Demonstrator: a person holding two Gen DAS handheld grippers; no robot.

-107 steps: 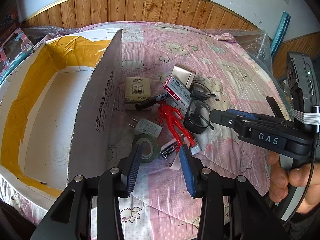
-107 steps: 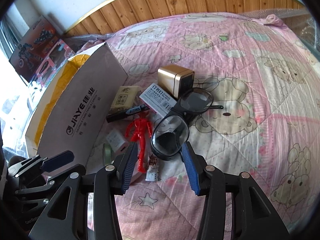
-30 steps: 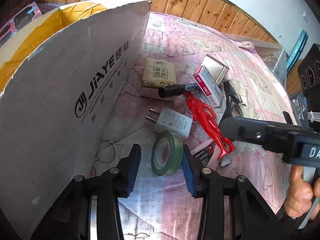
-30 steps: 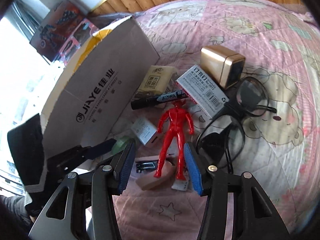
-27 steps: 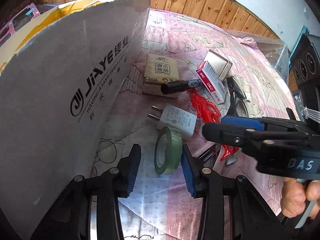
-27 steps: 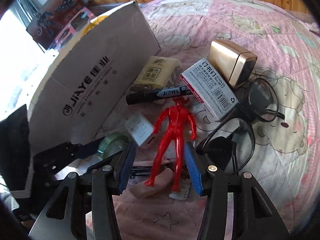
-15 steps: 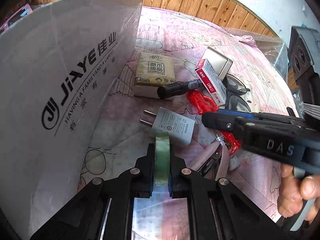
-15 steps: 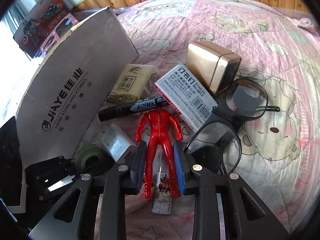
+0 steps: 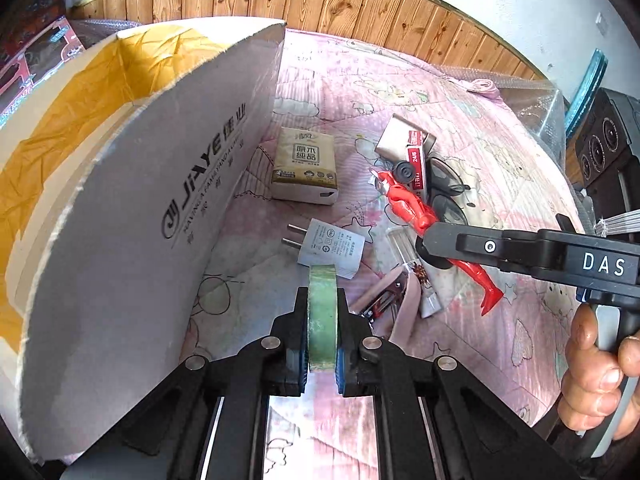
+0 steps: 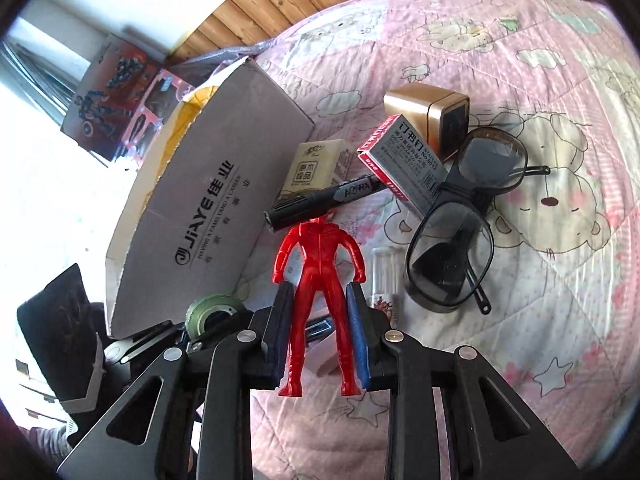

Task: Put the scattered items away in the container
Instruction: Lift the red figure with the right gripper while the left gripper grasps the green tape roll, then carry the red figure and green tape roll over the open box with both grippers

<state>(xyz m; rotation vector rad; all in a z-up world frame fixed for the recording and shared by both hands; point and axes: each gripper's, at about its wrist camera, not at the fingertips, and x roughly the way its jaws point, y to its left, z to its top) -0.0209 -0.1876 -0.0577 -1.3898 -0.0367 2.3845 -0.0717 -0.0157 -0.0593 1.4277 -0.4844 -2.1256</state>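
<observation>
Green tape roll (image 9: pixel 322 312) stands on edge in our left gripper (image 9: pixel 322 354), pinched flat between the narrowed jaws. From the left wrist view the cardboard box (image 9: pixel 160 208) rises just to the left, its open, yellow-lined mouth up and leftward, so we judge the carry goes that way over the near wall. That wall reads "JiAYE". Across the quilt (image 9: pixel 500 184) our right gripper (image 9: pixel 434 246), marked "DAS", clasps the red figure (image 9: pixel 412 208). A white plug adapter (image 9: pixel 330 246) and a tissue pack (image 9: pixel 304 168) lie ahead.

From the right wrist view, our right gripper (image 10: pixel 320 330) is closed on the figure's legs, its long axis running straight ahead, head away. The box sits left and beyond; the left gripper is nearer it. A black marker (image 10: pixel 324 198), a staples box (image 10: pixel 404 164) printed "STAPLES" and glasses (image 10: pixel 460 240) remain scattered.
</observation>
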